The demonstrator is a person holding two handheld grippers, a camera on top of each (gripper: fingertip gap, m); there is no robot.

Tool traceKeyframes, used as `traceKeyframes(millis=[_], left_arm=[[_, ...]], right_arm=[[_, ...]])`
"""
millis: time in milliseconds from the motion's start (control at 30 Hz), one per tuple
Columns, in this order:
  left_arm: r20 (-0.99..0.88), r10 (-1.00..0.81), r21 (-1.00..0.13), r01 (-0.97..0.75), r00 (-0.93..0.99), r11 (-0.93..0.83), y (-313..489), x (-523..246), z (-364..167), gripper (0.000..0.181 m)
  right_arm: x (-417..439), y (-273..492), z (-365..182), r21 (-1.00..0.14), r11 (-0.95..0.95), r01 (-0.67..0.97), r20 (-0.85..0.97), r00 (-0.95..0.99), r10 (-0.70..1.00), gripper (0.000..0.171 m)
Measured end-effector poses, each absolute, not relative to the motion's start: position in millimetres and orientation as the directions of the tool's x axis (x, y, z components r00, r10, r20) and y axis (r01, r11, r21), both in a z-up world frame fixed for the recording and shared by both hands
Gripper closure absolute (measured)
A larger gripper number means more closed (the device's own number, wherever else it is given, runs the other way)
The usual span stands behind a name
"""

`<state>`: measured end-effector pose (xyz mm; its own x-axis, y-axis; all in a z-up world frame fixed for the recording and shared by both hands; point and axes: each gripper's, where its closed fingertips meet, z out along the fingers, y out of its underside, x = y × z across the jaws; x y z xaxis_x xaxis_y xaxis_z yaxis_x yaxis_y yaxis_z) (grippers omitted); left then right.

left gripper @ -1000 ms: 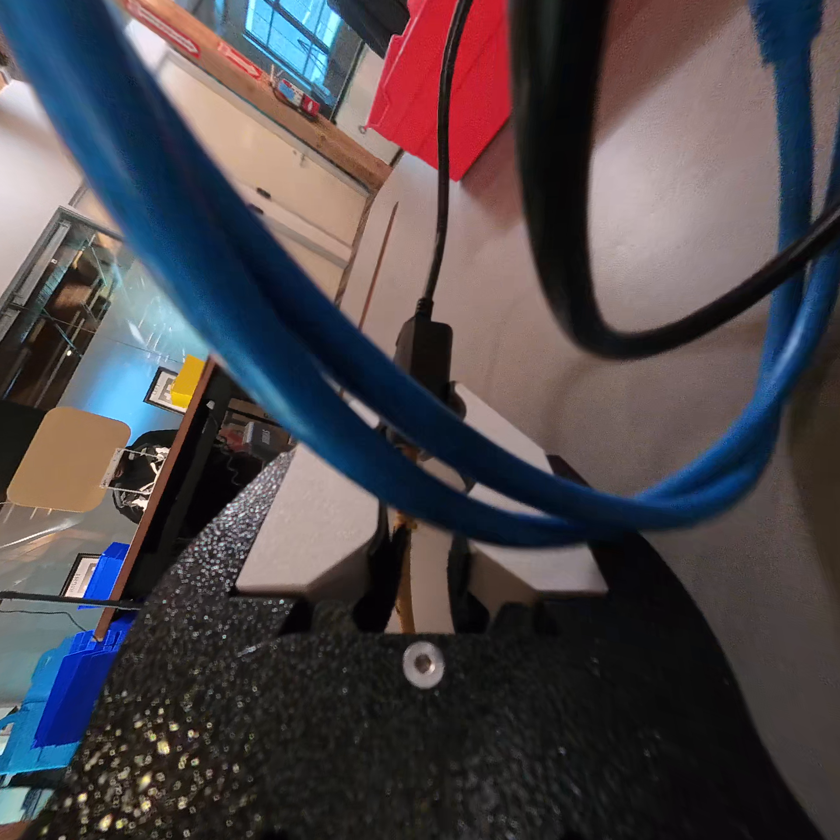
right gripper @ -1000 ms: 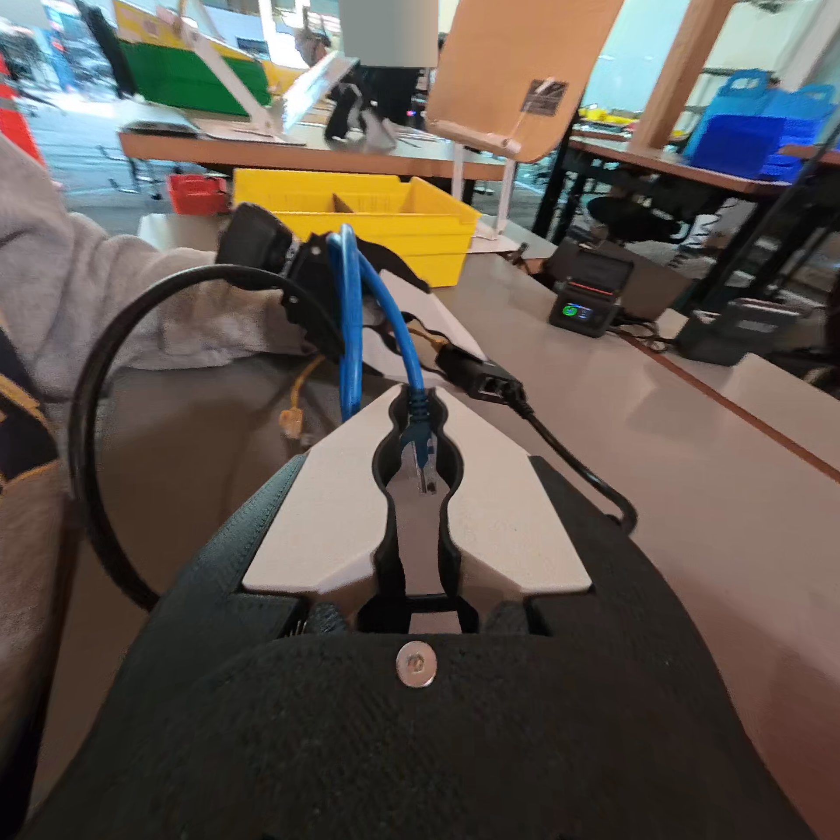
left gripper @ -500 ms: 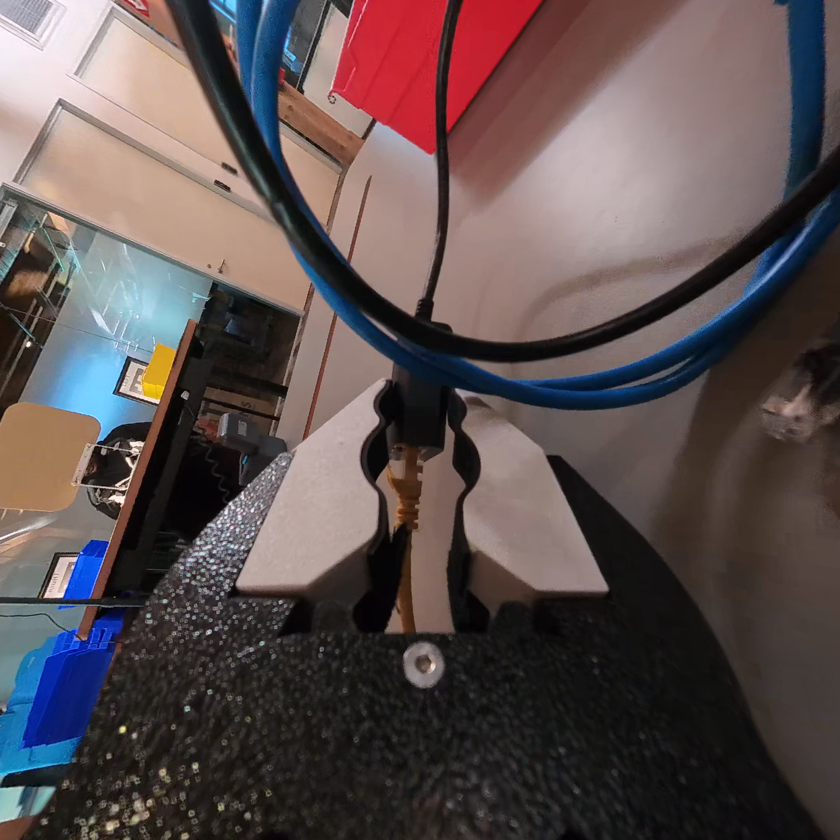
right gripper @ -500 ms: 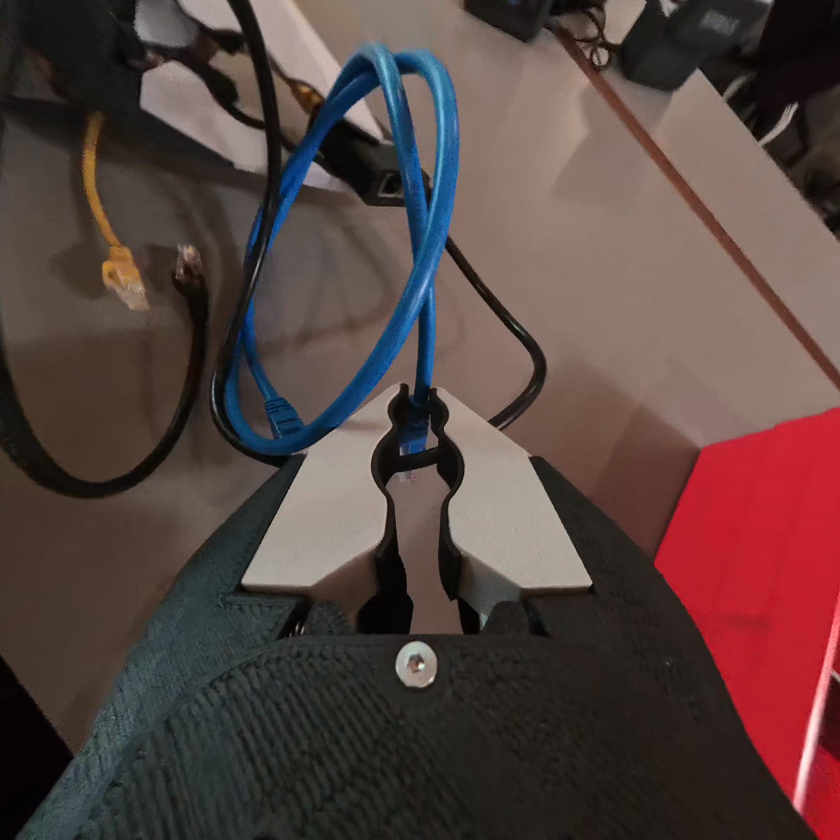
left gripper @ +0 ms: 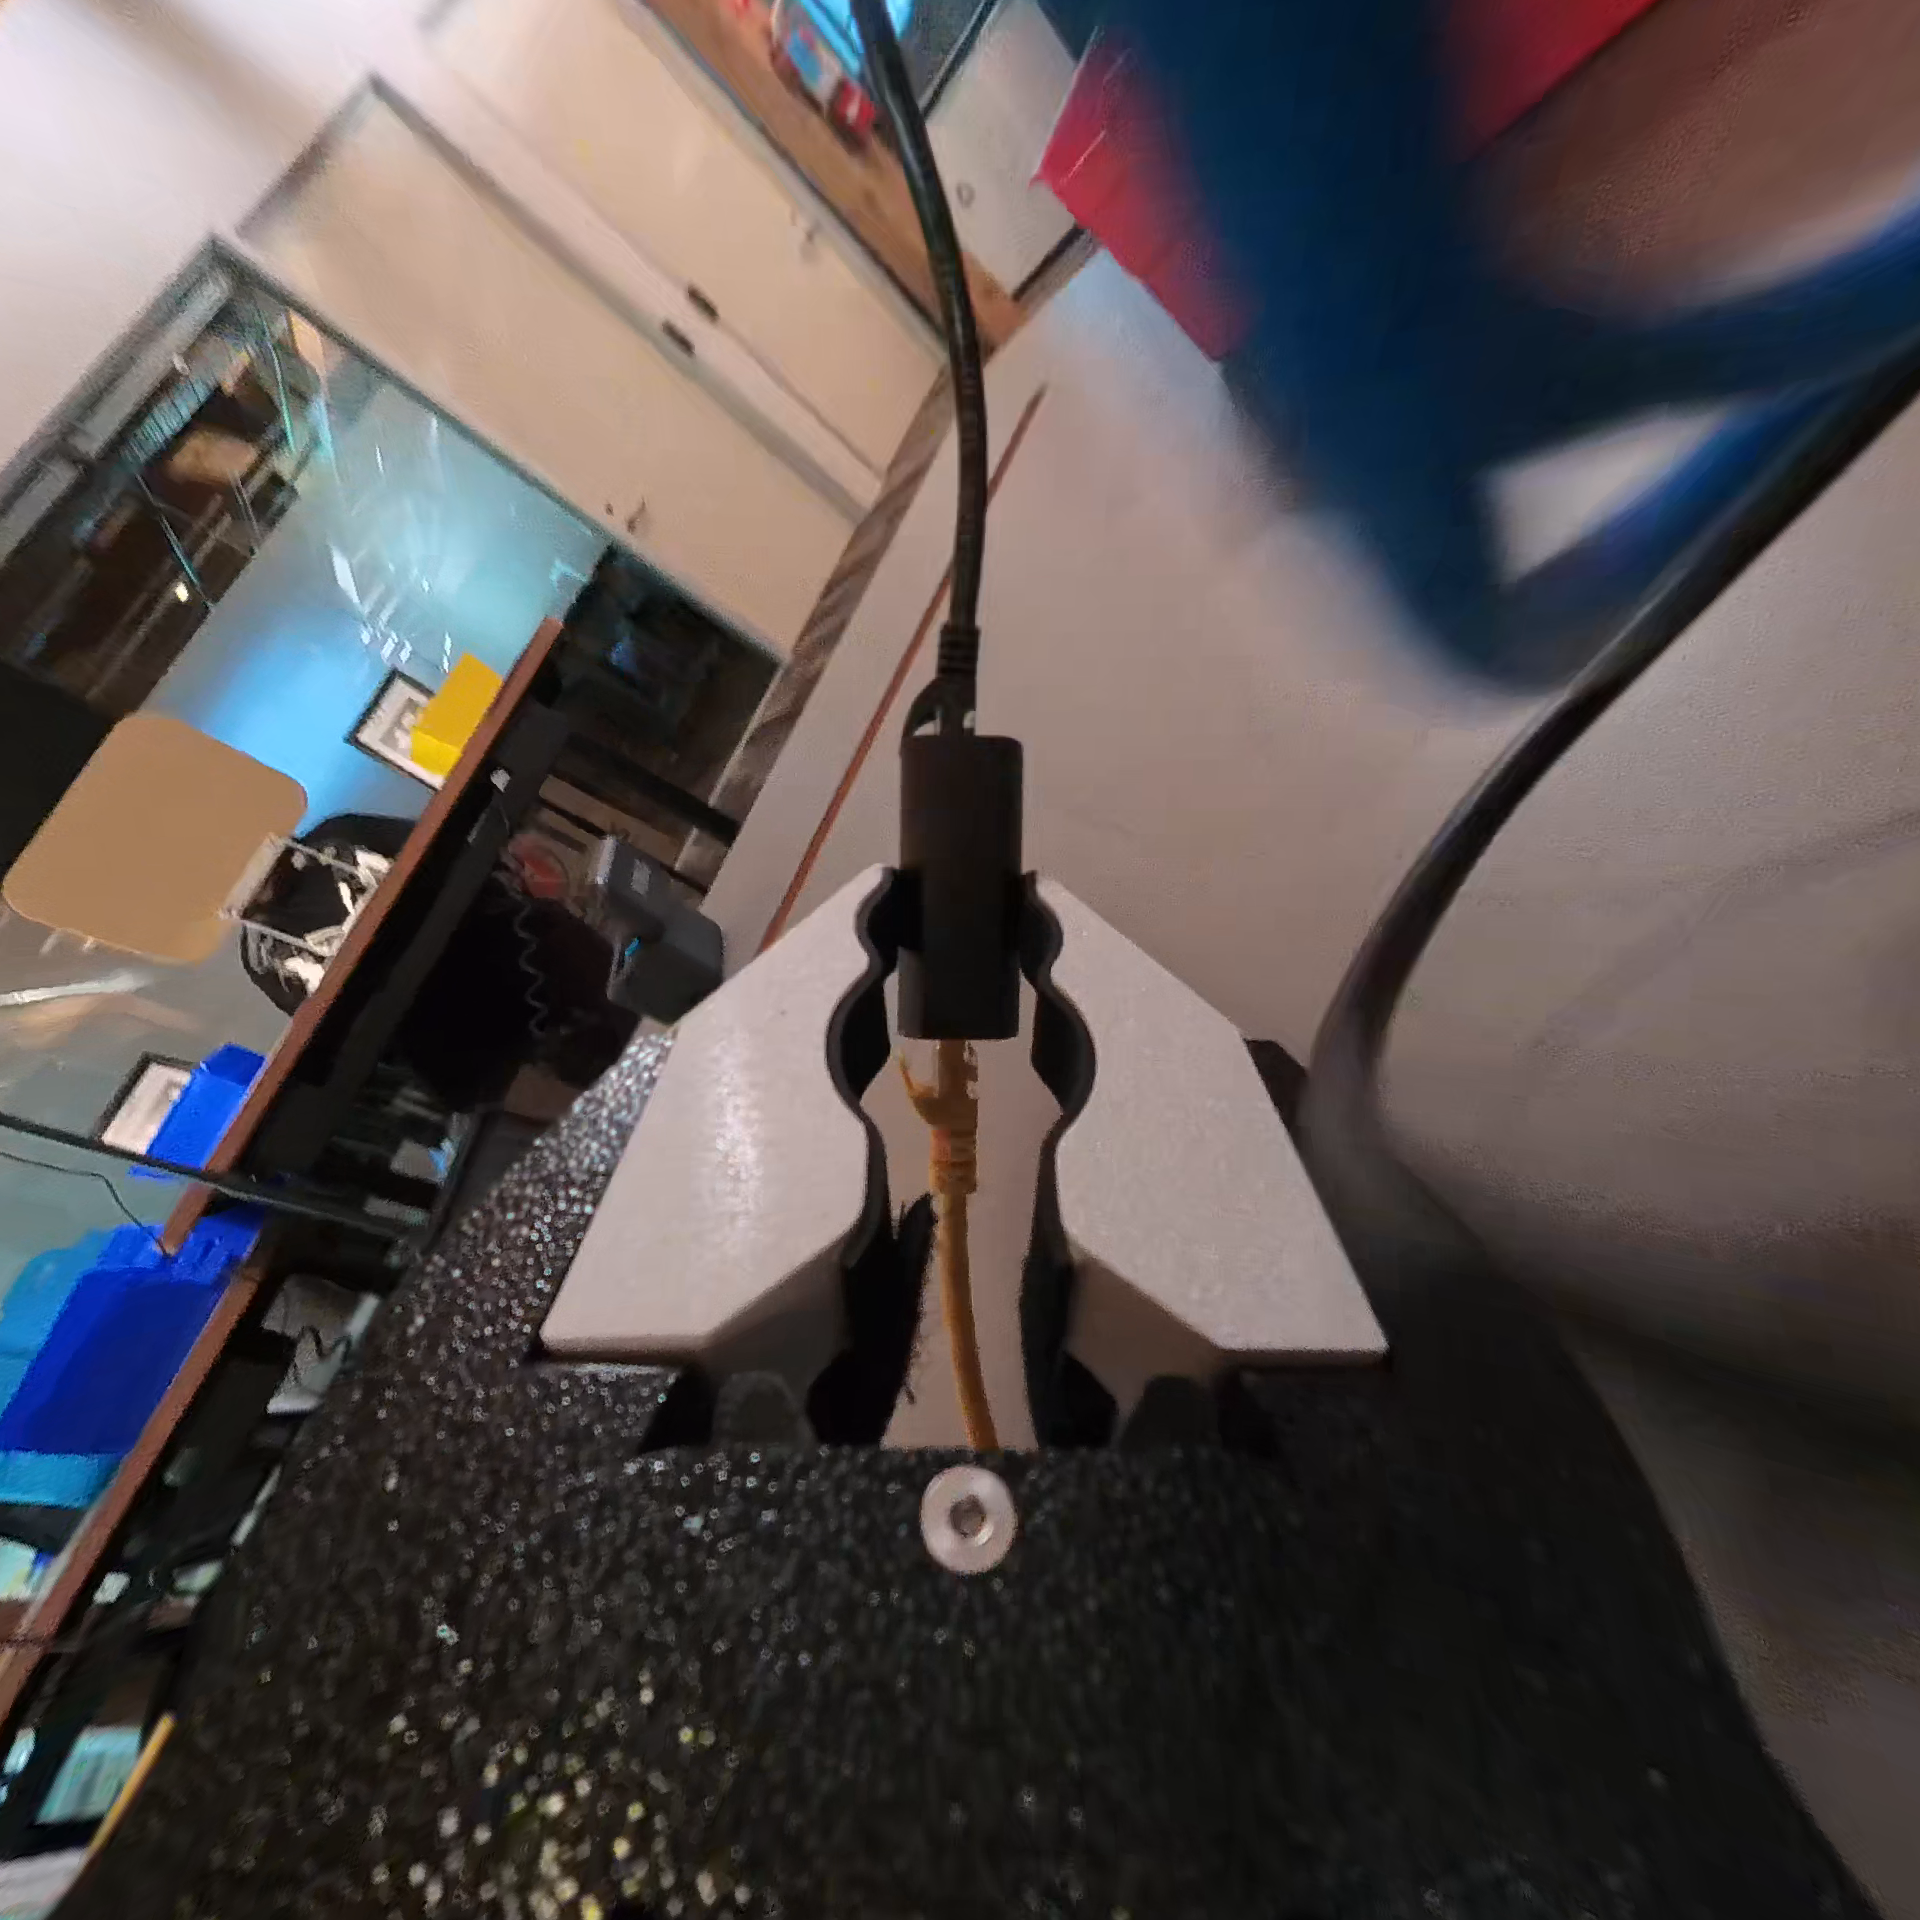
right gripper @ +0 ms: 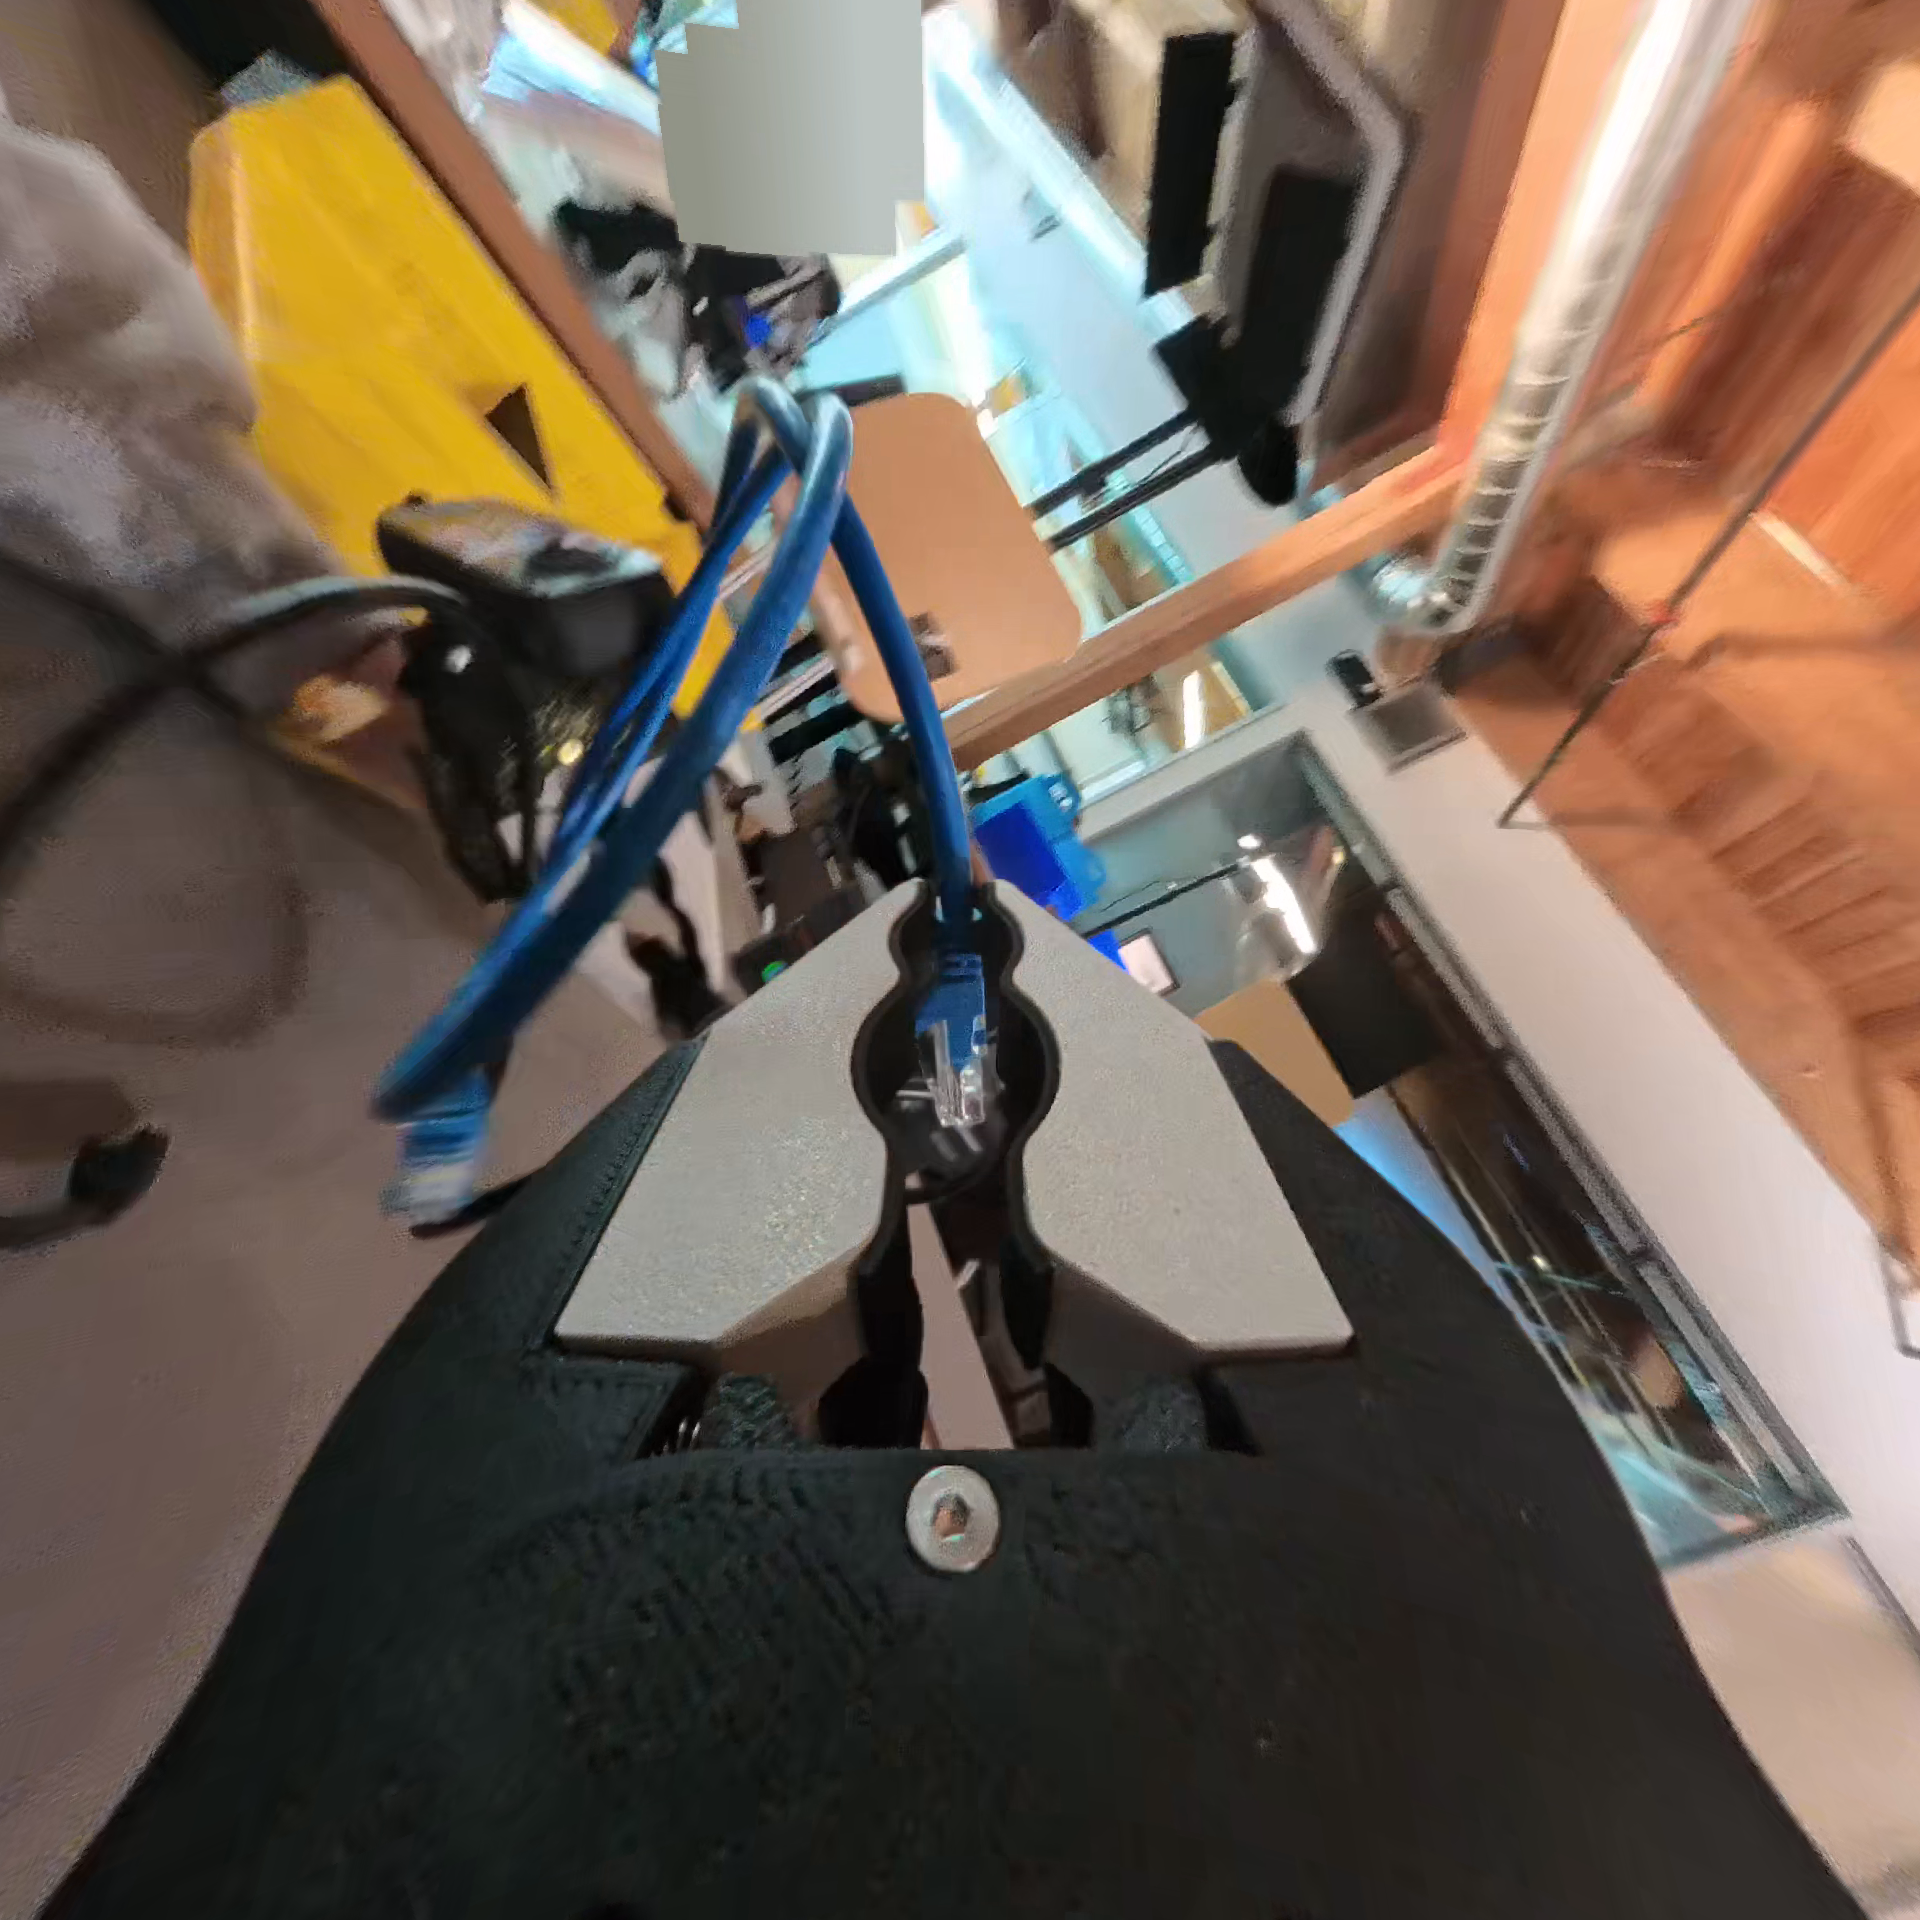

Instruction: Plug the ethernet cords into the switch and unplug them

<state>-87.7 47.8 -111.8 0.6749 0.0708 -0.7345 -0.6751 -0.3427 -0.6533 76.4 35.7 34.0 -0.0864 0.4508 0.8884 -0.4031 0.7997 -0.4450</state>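
The room is a workshop with a pale grey table (left gripper: 1195,623) and cream wall panels (left gripper: 499,260). A glass partition (left gripper: 343,540) stands behind a brown desk (left gripper: 343,966). There are blue bins (left gripper: 94,1351), a yellow bin (right gripper: 364,312), a red bin (left gripper: 1122,208) and wooden beams (right gripper: 1195,613)

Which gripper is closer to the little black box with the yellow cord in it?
Left. The left gripper has its fingers shut on the black box. The right gripper is away from it, holding the blue cord's plug.
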Motion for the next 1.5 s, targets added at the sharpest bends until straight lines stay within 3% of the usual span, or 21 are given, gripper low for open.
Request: traceKeyframes(millis=[133, 200, 300, 400, 567, 700, 833, 900, 1033, 1200, 1333, 1500], left_arm=[[-0.722, 0.12, -0.67, -0.644, 0.682, -0.37, 44.0, -100.9, -109.5, 0.161], [-0.733, 0.143, -0.662, -0.65, 0.665, -0.372, 42.6, -101.7, -104.9, 0.161], [-0.766, 0.17, -0.628, -0.667, 0.62, -0.4, 41.6, -102.6, -100.3, 0.161], [-0.8, 0.173, -0.588, -0.693, 0.575, -0.417, 41.2, -101.8, -98.4, 0.161], [-0.792, 0.181, -0.597, -0.68, 0.582, -0.426, 39.1, -106.4, -99.3, 0.16], [-0.765, 0.2, -0.63, -0.645, 0.612, -0.433, 36.2, -113.0, -100.0, 0.161], [-0.785, 0.213, -0.598, -0.623, 0.582, -0.504, 28.8, -129.9, -104.6, 0.161], [-0.814, 0.211, -0.555, -0.62, 0.541, -0.554, 22.0, -142.5, -107.3, 0.161], [-0.867, 0.186, -0.464, -0.614, 0.462, -0.639, 10.9, -160.6, -111.7, 0.161], [-0.859, 0.181, -0.445, -0.523, 0.478, -0.727, -3.8, -184.7, -125.7, 0.161], [-0.797, 0.287, -0.56, -0.472, 0.531, -0.681, -10.8, -192.5, -118.5, 0.161], [-0.67, 0.424, -0.723, -0.405, 0.61, -0.56, -20.7, -199.5, -104.7, 0.162]], right_arm=[[80.7, 42.1, 65.0, -0.591, 0.644, -0.486, 0.761, -0.073, 0.644, 0.165], [83.5, 40.5, 74.3, -0.722, 0.407, -0.56, 0.597, -0.206, 0.775, 0.165], [84.1, 44.4, 81.9, -0.821, -0.037, -0.57, 0.282, -0.461, 0.842, 0.165], [77.9, 53.6, 79.8, -0.79, -0.406, -0.46, 0.006, -0.668, 0.744, 0.165], [56.3, 70.0, 56.7, -0.756, -0.58, -0.301, -0.21, -0.728, 0.652, 0.165], [26.8, 93.5, 15.8, -0.737, -0.669, -0.097, -0.493, -0.601, 0.629, 0.165], [12.8, 120.9, -40.6, -0.656, -0.74, 0.147, -0.735, -0.349, 0.582, 0.166], [15.3, 141.1, -66.6, -0.652, -0.734, 0.192, -0.758, -0.203, 0.62, 0.166], [31.5, 180.9, -91.2, -0.692, -0.71, 0.133, -0.715, 0.014, 0.699, 0.166], [51.0, 195.6, -76.3, -0.763, -0.646, 0.025, -0.643, 0.063, 0.763, 0.166], [57.4, 203.7, -69.3, -0.818, -0.575, 0.019, -0.566, 0.148, 0.811, 0.166], [62.9, 217.8, -101.5, -0.844, -0.52, 0.136, -0.467, 0.293, 0.834, 0.166]])
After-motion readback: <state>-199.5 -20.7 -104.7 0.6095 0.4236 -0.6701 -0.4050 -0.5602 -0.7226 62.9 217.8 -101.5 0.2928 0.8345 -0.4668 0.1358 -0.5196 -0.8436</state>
